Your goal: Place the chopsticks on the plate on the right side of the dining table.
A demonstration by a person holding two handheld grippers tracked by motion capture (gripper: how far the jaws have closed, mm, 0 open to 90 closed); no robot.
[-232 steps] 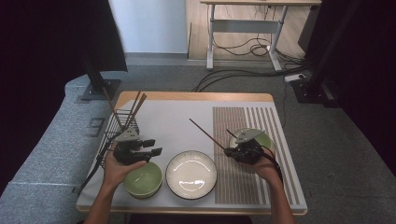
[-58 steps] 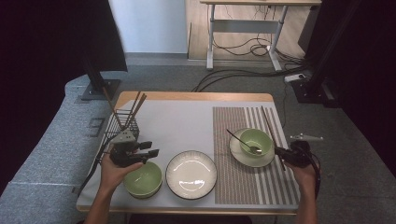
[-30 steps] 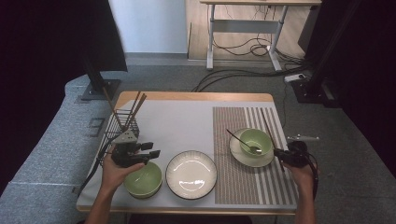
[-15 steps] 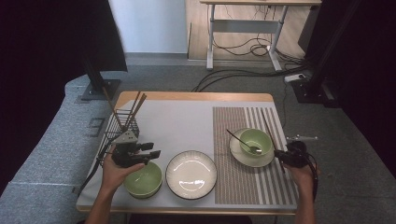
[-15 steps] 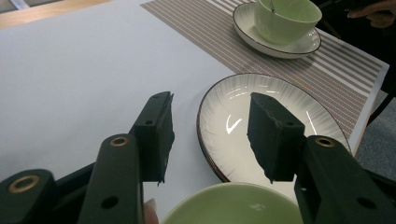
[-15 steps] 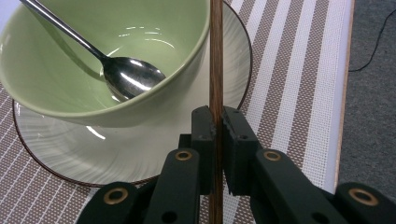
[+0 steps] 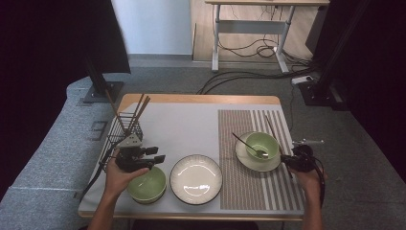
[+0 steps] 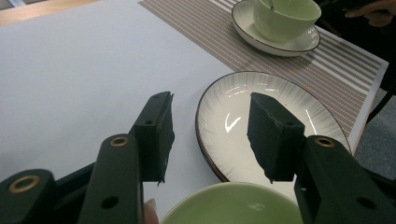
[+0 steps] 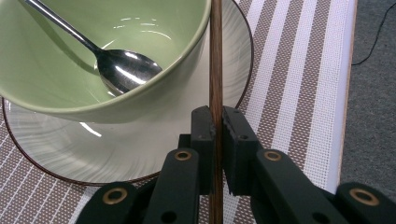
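A green bowl [image 7: 262, 145] with a metal spoon [image 7: 249, 146] in it stands on a white saucer [image 7: 253, 164] on the striped mat. My right gripper [image 7: 286, 159] is just right of the saucer, shut on a thin wooden chopstick [image 7: 273, 132] that runs along the saucer's right side. In the right gripper view the chopstick [image 9: 215, 60] is pinched between the pads of the gripper [image 9: 217, 121], beside the bowl [image 9: 70, 98] and spoon [image 9: 121, 65]. My left gripper [image 7: 160, 154] hangs open over a second green bowl [image 7: 147, 184]. Its empty jaws frame the white plate [image 8: 299, 100].
A wire basket [image 7: 122, 136] with several chopsticks stands at the table's left edge, behind my left hand. The ribbed white plate [image 7: 196, 178] lies front centre between the two bowls. The table's right edge [image 7: 299, 191] is close to my right hand.
Over the last second nothing has moved. Since the oldest frame my right hand has left the bowl and moved to the mat's right side, where it holds the chopstick.
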